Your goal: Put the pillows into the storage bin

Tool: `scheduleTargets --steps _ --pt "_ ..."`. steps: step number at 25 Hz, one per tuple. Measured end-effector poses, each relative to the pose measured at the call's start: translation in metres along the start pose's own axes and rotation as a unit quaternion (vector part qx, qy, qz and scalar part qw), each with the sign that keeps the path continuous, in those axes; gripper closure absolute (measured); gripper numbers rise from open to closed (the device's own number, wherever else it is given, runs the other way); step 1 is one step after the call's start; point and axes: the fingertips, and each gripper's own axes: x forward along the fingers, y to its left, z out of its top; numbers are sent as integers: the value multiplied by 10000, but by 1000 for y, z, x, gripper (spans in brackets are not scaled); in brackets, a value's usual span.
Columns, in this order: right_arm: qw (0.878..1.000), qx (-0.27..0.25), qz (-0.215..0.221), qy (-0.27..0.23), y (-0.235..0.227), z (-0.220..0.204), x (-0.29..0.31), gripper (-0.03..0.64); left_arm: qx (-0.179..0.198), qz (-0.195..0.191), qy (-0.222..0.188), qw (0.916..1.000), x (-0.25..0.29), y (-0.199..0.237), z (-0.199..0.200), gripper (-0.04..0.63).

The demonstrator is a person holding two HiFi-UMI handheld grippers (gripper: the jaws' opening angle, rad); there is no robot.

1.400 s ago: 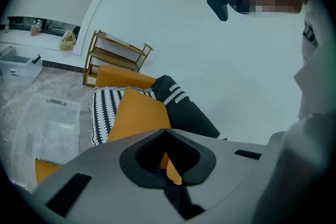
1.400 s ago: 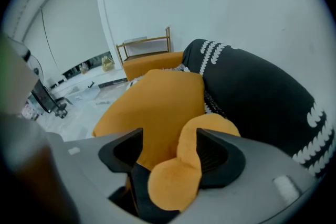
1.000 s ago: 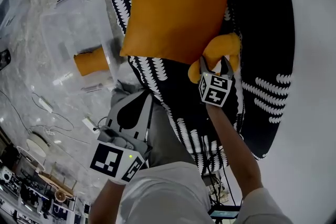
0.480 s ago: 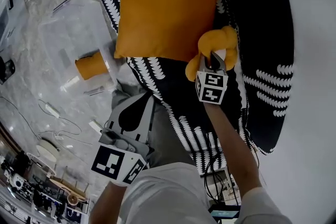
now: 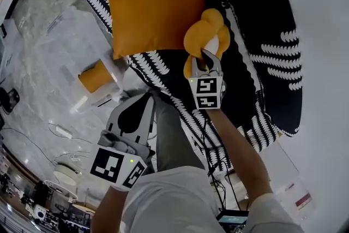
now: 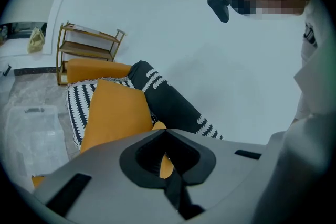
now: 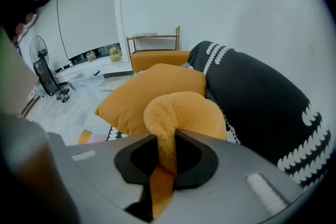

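Much of the square orange pillow (image 5: 150, 3) is cut off by the top edge of the head view. It lies on the black-and-white patterned beanbag (image 5: 262, 19), which also runs out of frame at the upper right. The clear storage bin (image 5: 65, 46), at the left of that view, is hard to trace because its see-through walls melt into the marble floor (image 5: 32, 13). An orange roll (image 5: 94, 76) shows inside it, blurred by the plastic, and I cannot tell its shape.

The knotted plush pillow (image 5: 203, 35) sits just above centre, right beside the square pillow's lower right corner. Its underside is hidden by the right gripper (image 5: 206, 63). That gripper's jaws have just been closing and now stand narrow, pinching a furry fold of the knot. In the right gripper view, the fold runs down between the tips of the right gripper (image 7: 167, 135), with the rest of the knot (image 7: 184, 113) bulging above them.

The left gripper (image 5: 147, 96), at the lower left, has its tips together with nothing held. In its own view, its grey body blocks the lower half of the frame, and only a sliver of orange shows through the gap behind the tips (image 6: 164, 131).

Around the scene are a wooden shelf rack (image 6: 86, 42) by the white wall, a standing fan (image 7: 44, 68) at the left edge and loose cables (image 5: 60, 131) on the floor. The person's torso and sleeve (image 5: 234, 144) cover the bottom of the head view.
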Motion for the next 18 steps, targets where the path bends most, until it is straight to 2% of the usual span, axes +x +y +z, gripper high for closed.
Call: scheduleTargets --steps 5,11,15,18 --pt "9999 85 83 -74 28 1 -14 561 -168 147 -160 9996 -33 15 -20 586" --pt "9999 123 28 48 52 13 -24 561 -575 456 -558 9957 -87 48 -26 586" --pt "9998 -60 159 114 75 29 -31 561 -817 659 -828 9910 -122 72 -26 586" --pt "9992 -209 324 120 111 37 -38 561 -968 771 -969 9876 -150 95 -31 586"
